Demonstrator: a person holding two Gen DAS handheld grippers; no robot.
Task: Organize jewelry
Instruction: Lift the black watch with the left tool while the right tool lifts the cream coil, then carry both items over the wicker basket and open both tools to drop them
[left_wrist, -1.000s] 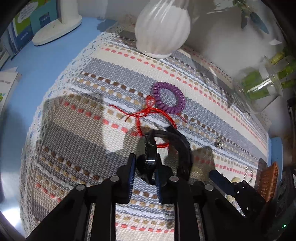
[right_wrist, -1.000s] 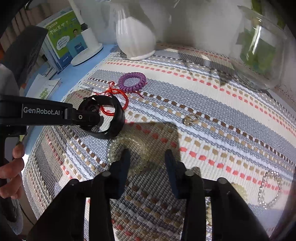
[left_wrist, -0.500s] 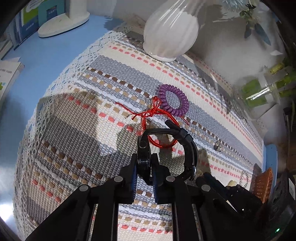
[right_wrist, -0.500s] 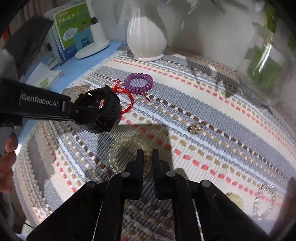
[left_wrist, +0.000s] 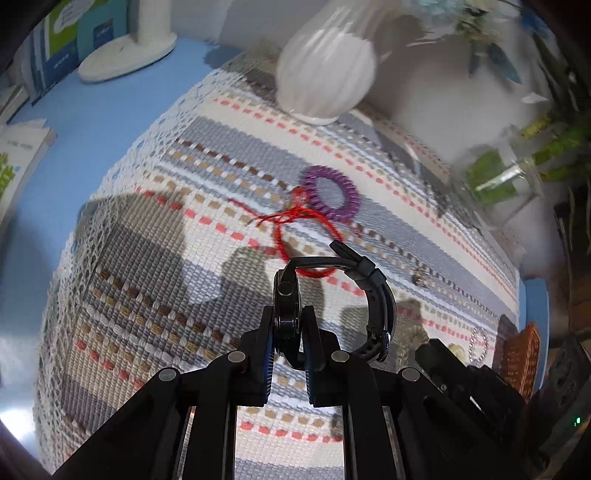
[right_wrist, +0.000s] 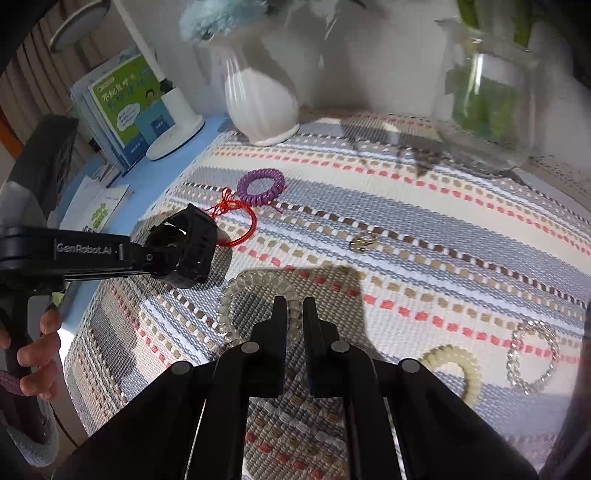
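My left gripper (left_wrist: 288, 325) is shut on a black wristwatch (left_wrist: 332, 288) and holds it above the striped woven cloth (left_wrist: 166, 266); it also shows in the right wrist view (right_wrist: 184, 251). My right gripper (right_wrist: 294, 306) is shut on a clear coil hair tie (right_wrist: 236, 295) that hangs lifted off the cloth. A red string bracelet (right_wrist: 240, 221) and a purple coil hair tie (right_wrist: 261, 186) lie beyond the watch. A small ring (right_wrist: 364, 242), a cream coil tie (right_wrist: 456, 369) and a clear bead bracelet (right_wrist: 533, 362) lie to the right.
A white ribbed vase (right_wrist: 258, 107) and a glass vase with green stems (right_wrist: 487, 99) stand at the back of the cloth. A lamp base (right_wrist: 177, 133) and booklets (right_wrist: 125, 99) sit on the blue table at the left. A brown basket (left_wrist: 524, 354) is at the right edge.
My right gripper closed on the clear coil tie and raised it. My left gripper lifted the watch higher off the cloth.
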